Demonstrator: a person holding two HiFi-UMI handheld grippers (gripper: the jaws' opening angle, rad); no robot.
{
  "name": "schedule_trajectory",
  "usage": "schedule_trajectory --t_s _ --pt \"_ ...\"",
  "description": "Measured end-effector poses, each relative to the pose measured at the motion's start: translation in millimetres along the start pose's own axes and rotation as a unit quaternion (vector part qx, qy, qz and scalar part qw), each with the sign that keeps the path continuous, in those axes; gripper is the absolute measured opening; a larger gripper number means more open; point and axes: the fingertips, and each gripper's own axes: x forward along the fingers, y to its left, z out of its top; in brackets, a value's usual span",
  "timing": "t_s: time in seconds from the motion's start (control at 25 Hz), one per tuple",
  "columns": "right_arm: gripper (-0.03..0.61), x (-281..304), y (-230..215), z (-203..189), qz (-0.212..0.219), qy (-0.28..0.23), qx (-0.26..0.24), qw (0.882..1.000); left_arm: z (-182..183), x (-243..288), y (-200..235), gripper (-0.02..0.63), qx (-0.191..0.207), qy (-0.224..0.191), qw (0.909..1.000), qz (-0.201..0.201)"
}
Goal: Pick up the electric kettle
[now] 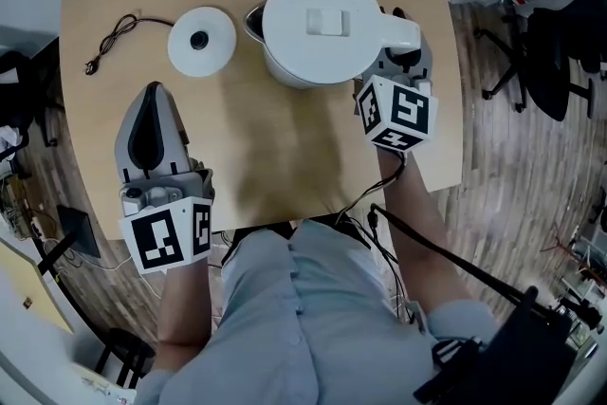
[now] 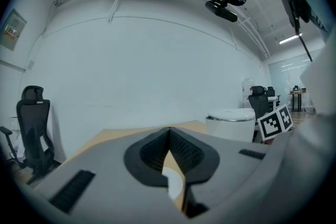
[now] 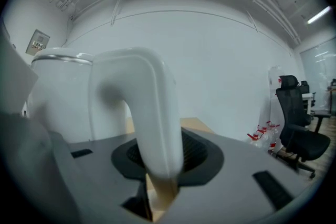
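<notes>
left hand-held gripper [image 1: 152, 100] jaws together; right hand-held gripper [image 1: 403, 60] clamps kettle handle [image 3: 152, 113].

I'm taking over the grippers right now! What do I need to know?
Left gripper: shut, empty, low over the table, just in front of the round base.
Right gripper: closed on the kettle's handle.
Kettle: lid shut, standing on the table beside its base, not on it.
Done: handle gripped.
Left: lift the kettle.
</notes>
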Motion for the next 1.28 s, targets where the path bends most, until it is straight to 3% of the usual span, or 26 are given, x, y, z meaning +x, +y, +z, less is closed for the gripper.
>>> schedule_trajectory --t_s 0.6,0.8,1.04,1.28 --pt "0.110 8 14 -3 0.029 0.010 -0.007 0.999 7 -5 0 -0.002 0.001 -0.007 1.0000 0.005" --pt "0.158 1 3 -7 0.018 0.018 -0.003 1.000 10 -4 -16 -0.002 0.006 -0.009 0.9999 -0.001" --pt "0.189 -20 2 -21 -0.001 0.035 -0.043 0.998 15 -9 -27 -0.002 0.005 -0.016 0.9998 -0.004" --pt "0.192 -54 11 -34 0.010 0.047 -0.028 0.998 18 -19 -38 -0.002 0.006 -0.026 0.9996 -0.006"
